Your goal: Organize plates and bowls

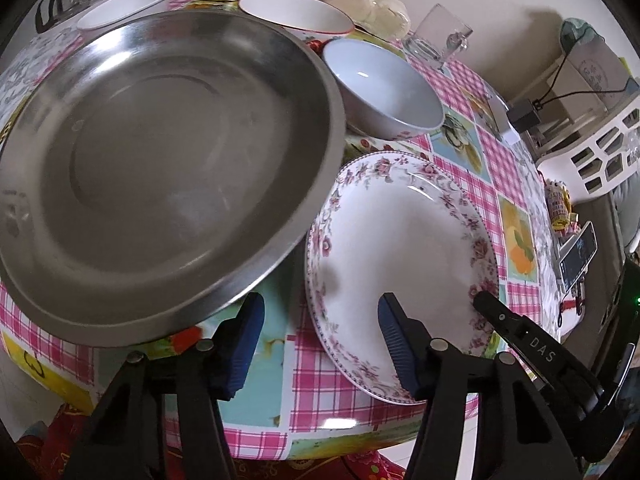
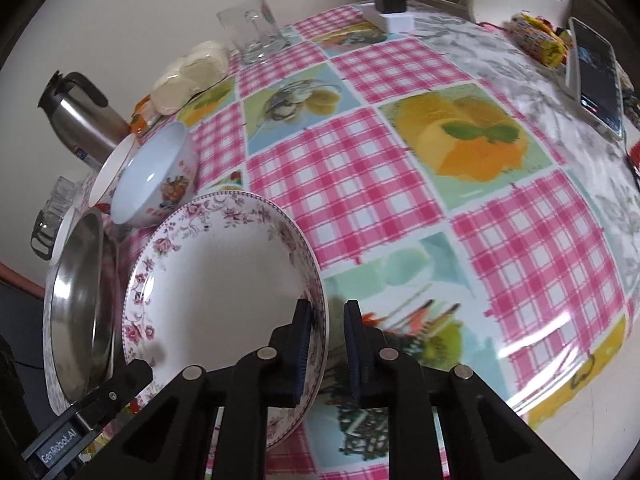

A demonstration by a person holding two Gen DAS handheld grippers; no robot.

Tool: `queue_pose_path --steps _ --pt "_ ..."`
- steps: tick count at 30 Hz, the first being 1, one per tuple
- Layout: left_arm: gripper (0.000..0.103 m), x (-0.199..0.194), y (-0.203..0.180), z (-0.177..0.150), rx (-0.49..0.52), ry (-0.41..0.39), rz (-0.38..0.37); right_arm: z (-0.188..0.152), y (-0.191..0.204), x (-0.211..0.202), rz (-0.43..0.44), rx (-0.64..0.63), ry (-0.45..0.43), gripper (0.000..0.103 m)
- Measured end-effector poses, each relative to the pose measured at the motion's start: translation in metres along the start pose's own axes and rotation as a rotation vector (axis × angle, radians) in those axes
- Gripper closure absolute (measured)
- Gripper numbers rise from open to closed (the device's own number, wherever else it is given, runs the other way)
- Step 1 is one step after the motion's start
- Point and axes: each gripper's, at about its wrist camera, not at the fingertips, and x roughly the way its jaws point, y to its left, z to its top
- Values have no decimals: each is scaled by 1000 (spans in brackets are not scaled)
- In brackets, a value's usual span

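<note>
The right gripper (image 2: pixel 327 350) is clamped on the near rim of the floral plate (image 2: pixel 224 276), resting on the tablecloth (image 2: pixel 340 184) beside the steel pan (image 1: pixel 160 152); the left gripper (image 1: pixel 320 344) stands half-spread over that plate's near edge, grasping nothing; judged next: lift and stack.

A glass mug (image 2: pixel 256 28), steel flask (image 2: pixel 84 120) and phone (image 2: pixel 598 76) on the checked tablecloth (image 2: pixel 360 184)

A: Where is each camera looking from?

B: Both are riding on handheld grippers, tilting steeply down, close over the pink checked tablecloth (image 2: pixel 360 184).

A: What are they sharing?

B: Both are showing the white floral-rimmed plate (image 1: pixel 404 240) and the round steel pan (image 2: pixel 80 304) beside it.
</note>
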Motion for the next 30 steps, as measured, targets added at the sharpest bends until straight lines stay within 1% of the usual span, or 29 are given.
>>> queue_pose_path --steps 3,8,12,13,14,15,19,21,24,27,30 --pt "42 7 -7 3 17 6 -2 0 -6 -2 -7 12 -3 85" --pt "42 13 -16 7 43 -13 -22 0 -11 -2 10 27 -1 85" --pt "43 20 -17 10 33 -11 -38 1 -12 1 28 34 1 85" --pt "46 22 -17 11 28 -11 -43 1 -12 2 35 38 0 85" --pt "56 24 -17 11 25 -11 -45 1 -12 3 41 41 0 85" --pt "63 26 -15 12 19 -10 -53 2 -13 4 49 45 -1 85" --pt "69 28 -11 14 -1 -37 -61 3 -13 6 64 51 -10 86" --pt "75 28 -8 14 -13 -49 -60 4 -14 7 76 59 -16 85" --pt "81 29 -5 15 -30 -62 -63 5 -16 9 97 72 -32 85" --pt "85 30 -1 17 -44 -67 -70 5 -18 10 111 92 -48 85" --pt "86 30 3 17 -51 -72 -79 4 -19 11 123 106 -62 86"
